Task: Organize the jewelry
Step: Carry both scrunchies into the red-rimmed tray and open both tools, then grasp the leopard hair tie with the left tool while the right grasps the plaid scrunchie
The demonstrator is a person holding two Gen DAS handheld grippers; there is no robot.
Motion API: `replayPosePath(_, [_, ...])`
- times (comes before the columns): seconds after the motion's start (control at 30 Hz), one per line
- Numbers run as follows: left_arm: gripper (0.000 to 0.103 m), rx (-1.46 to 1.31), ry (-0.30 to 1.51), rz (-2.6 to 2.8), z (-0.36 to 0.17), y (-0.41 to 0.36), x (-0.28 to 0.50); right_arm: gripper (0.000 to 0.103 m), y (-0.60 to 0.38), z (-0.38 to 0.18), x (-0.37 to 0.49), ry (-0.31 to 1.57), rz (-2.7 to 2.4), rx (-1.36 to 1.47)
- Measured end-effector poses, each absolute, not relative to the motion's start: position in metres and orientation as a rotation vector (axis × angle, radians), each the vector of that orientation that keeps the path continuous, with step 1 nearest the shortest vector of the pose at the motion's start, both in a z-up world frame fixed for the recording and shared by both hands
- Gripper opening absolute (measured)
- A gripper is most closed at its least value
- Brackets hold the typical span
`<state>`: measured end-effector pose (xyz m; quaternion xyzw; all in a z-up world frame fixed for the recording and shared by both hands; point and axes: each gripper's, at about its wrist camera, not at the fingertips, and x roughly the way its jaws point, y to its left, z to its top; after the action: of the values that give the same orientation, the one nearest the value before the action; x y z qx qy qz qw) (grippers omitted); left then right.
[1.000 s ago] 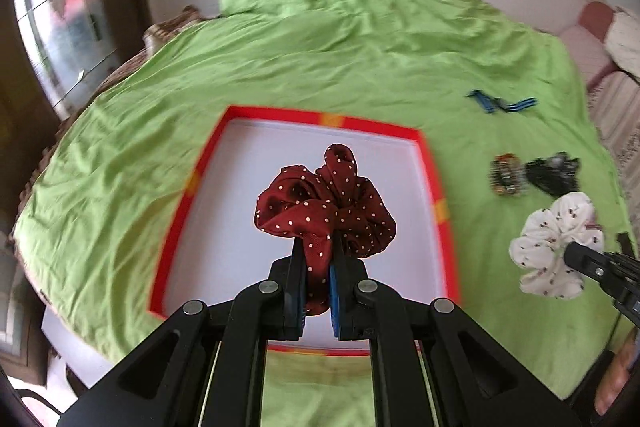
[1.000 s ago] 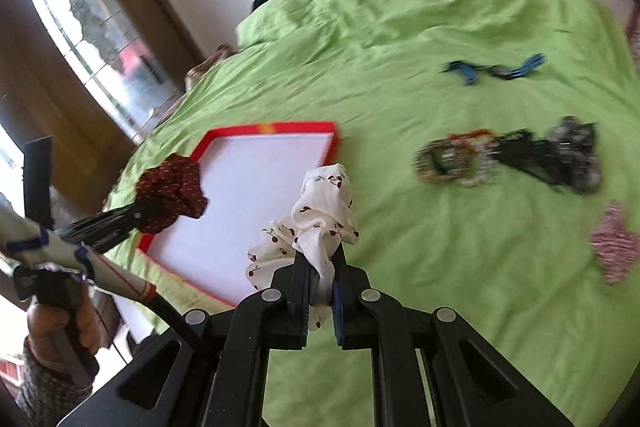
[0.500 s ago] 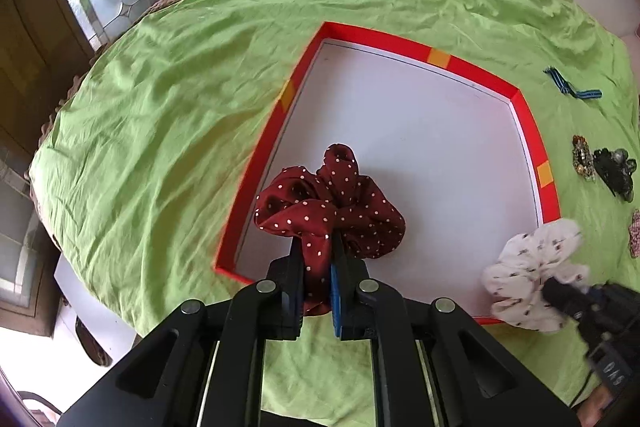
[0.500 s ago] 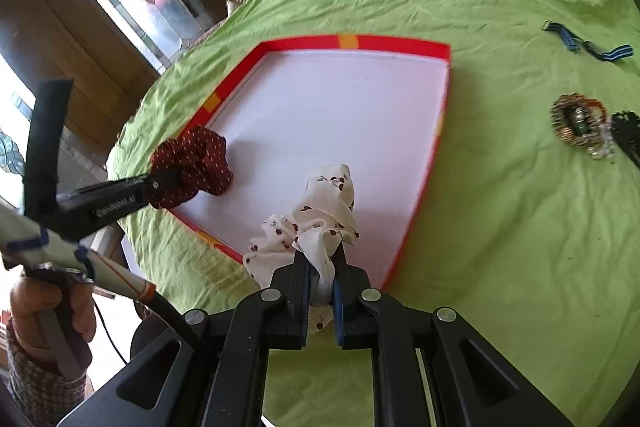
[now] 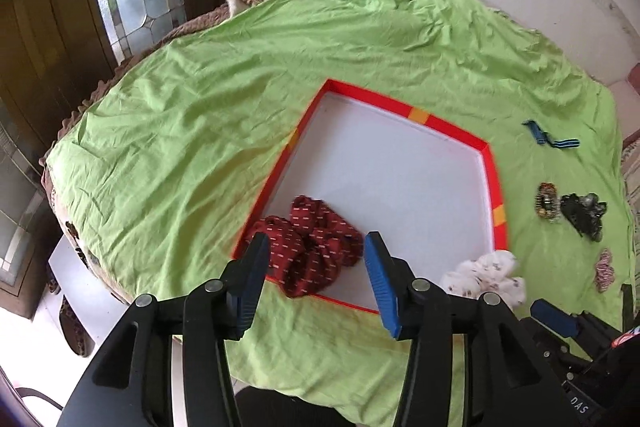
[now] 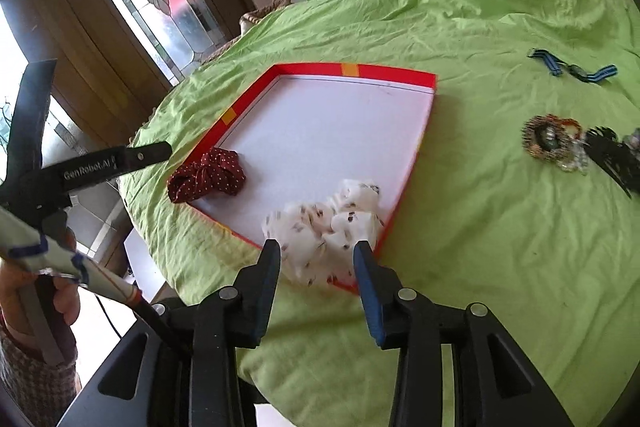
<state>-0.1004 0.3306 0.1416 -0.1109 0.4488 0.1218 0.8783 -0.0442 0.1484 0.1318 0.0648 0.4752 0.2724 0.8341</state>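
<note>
Both scrunchies have come out of my tongs since a moment ago and now lie in the red-rimmed tray [image 5: 496,187]. My left tongs [image 5: 316,283] have just been opening and stand apart, with the dark red scrunchie [image 5: 308,247] lying loose beyond them in the tray's near left corner, partly over the rim. My right tongs [image 6: 316,279] have also just been opening; the white scrunchie [image 6: 332,223] sits free in the tray's near right corner, nothing pressing on it. Off to the right of the tray wait the beaded bracelet [image 6: 548,141], a black piece [image 6: 616,163] and a blue band [image 6: 572,69]. I judge the scrunchies light and soft, easy to pinch by any fold; the bracelet looks harder and likelier to slip, so I would take it across its ring.
</note>
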Motion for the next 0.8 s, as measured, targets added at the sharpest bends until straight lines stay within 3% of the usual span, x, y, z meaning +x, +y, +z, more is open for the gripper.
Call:
replayPosePath(0.2, [0.05, -0.171, 0.916, 0.179, 0.154, 0.283, -0.103, 0.041, 0.093, 0.122, -0.064, 1.005, 0.457, 0.129])
replayPosePath(0.23, [0.05, -0.167, 0.912, 0.173, 0.154, 0.276, -0.103, 0.038, 0.085, 0.119, -0.063, 1.019, 0.434, 0.142])
replayPosePath(0.27, [0.05, -0.169, 0.906, 0.162, 0.156, 0.268, -0.102, 0.028, 0.081, 0.117, -0.063, 1.024, 0.42, 0.154])
replayPosePath(0.3, [0.05, -0.173, 0.902, 0.153, 0.157, 0.263, -0.102, 0.026, 0.079, 0.116, -0.062, 1.027, 0.417, 0.158])
replayPosePath(0.8, [0.051, -0.154, 0.887, 0.116, 0.174, 0.233, -0.116, 0.022, 0.126, 0.088, -0.051, 1.086, 0.53, 0.142])
